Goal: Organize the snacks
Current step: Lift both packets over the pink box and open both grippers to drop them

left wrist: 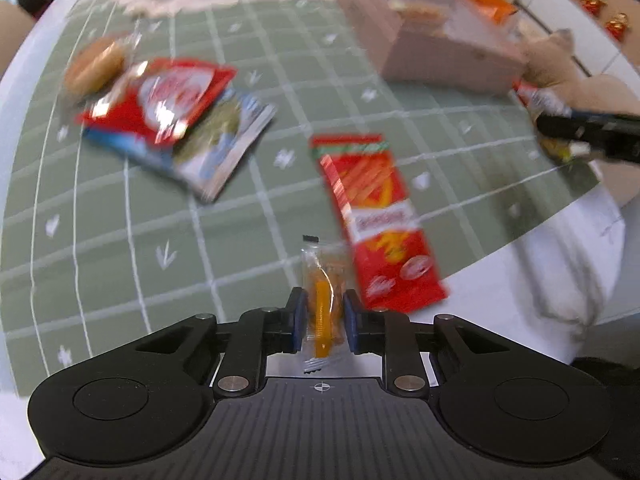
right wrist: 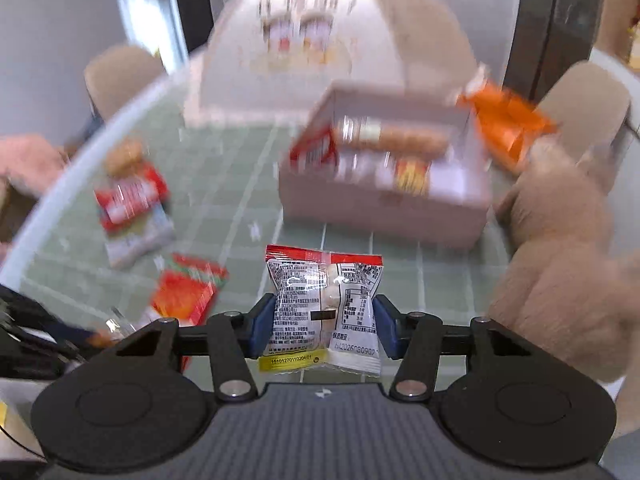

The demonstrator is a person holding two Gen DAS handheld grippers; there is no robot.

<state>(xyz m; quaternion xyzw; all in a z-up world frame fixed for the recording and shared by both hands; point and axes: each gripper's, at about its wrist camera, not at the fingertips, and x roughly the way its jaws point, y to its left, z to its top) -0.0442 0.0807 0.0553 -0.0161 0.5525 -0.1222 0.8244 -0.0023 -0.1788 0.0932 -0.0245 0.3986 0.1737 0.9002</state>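
The left gripper (left wrist: pixel 323 316) is hovering low over a green checked tablecloth (left wrist: pixel 120 220), its blue pads clamping a small clear sachet (left wrist: pixel 322 300) with orange filling, held upright between them. Just right of it, a long red snack packet (left wrist: pixel 376 220) is lying flat on the cloth. The right gripper (right wrist: pixel 323 328) is gripping a red-topped clear snack bag (right wrist: pixel 324 304) by its sides, facing a far pale storage box (right wrist: pixel 384 204). Only the right view is showing packets inside that box and a plush toy (right wrist: pixel 560 256) at right; both views are blurring.
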